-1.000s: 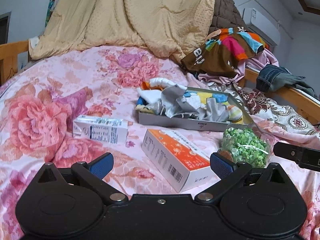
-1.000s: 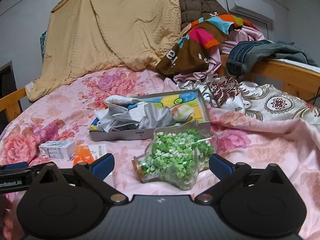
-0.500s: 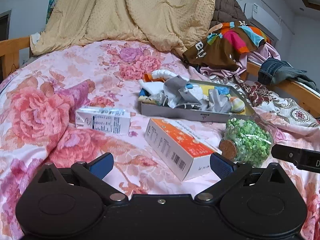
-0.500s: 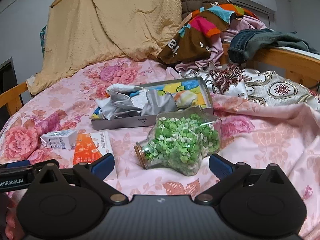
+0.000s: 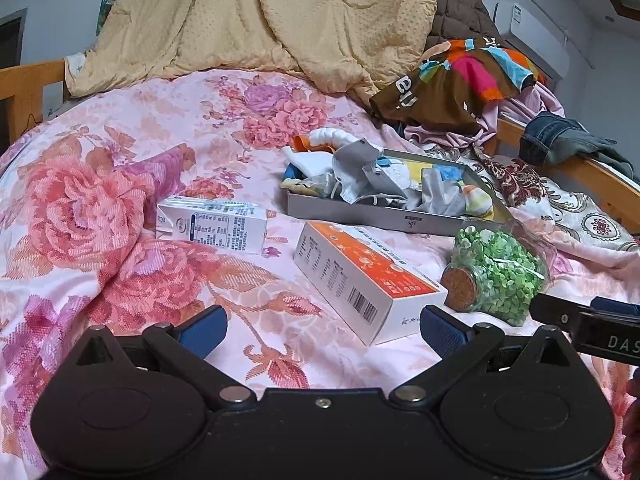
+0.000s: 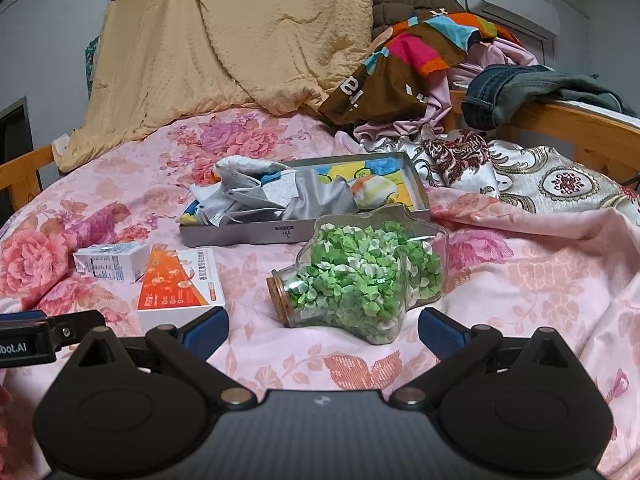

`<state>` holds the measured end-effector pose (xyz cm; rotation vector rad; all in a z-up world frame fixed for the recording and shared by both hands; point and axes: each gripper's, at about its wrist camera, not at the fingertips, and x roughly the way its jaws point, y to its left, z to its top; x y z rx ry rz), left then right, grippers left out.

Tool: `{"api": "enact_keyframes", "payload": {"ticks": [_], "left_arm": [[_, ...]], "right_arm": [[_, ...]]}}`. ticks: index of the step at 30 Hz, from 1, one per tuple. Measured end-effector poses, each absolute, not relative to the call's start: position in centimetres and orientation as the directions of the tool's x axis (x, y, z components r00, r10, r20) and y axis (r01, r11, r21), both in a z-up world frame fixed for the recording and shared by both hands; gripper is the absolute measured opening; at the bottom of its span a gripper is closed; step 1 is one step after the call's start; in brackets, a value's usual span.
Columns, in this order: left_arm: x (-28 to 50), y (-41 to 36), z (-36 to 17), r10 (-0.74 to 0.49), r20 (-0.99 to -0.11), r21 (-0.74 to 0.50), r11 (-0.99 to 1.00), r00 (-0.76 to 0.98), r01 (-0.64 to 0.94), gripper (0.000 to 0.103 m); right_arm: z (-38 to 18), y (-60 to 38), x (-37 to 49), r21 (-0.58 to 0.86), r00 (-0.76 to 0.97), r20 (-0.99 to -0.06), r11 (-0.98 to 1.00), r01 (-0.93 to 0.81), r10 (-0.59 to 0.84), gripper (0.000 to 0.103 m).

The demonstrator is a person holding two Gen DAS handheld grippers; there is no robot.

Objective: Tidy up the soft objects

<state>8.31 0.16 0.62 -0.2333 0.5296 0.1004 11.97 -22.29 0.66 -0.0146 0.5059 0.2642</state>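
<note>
A shallow grey box [image 5: 360, 216] [image 6: 248, 234] on the pink floral bedspread holds a heap of soft cloth pieces [image 5: 360, 172] [image 6: 292, 196], grey, white and coloured. A star-shaped glass jar of green paper stars [image 6: 360, 280] [image 5: 496, 272] lies on its side in front of the box, cork end facing left. My right gripper [image 6: 322, 330] is open just short of the jar, holding nothing. My left gripper [image 5: 322, 330] is open near the orange-and-white carton [image 5: 360, 280] [image 6: 180, 280], also holding nothing.
A white milk carton [image 5: 212, 228] [image 6: 112, 266] lies left of the orange one. A tan quilt [image 5: 260, 20], a colourful garment [image 6: 400, 68], jeans [image 6: 520, 92] and a patterned blanket [image 6: 540, 176] pile up at the back and right by the wooden rail [image 6: 580, 132].
Both grippers have drawn slightly nearer the bed items and lowered; the jar and orange carton look bigger and closer. Both stay open and nothing on the bed has moved.
</note>
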Motion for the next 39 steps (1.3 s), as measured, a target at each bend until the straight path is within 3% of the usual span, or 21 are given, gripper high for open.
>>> {"api": "enact_keyframes", "payload": {"ticks": [39], "left_arm": [[8.18, 0.01, 0.11, 0.034, -0.517, -0.197, 0.968, 0.855, -0.157, 0.102]], "right_arm": [[-0.04, -21.92, 12.26, 0.042, 0.835, -0.489, 0.963, -0.267, 0.253, 0.103]]}}
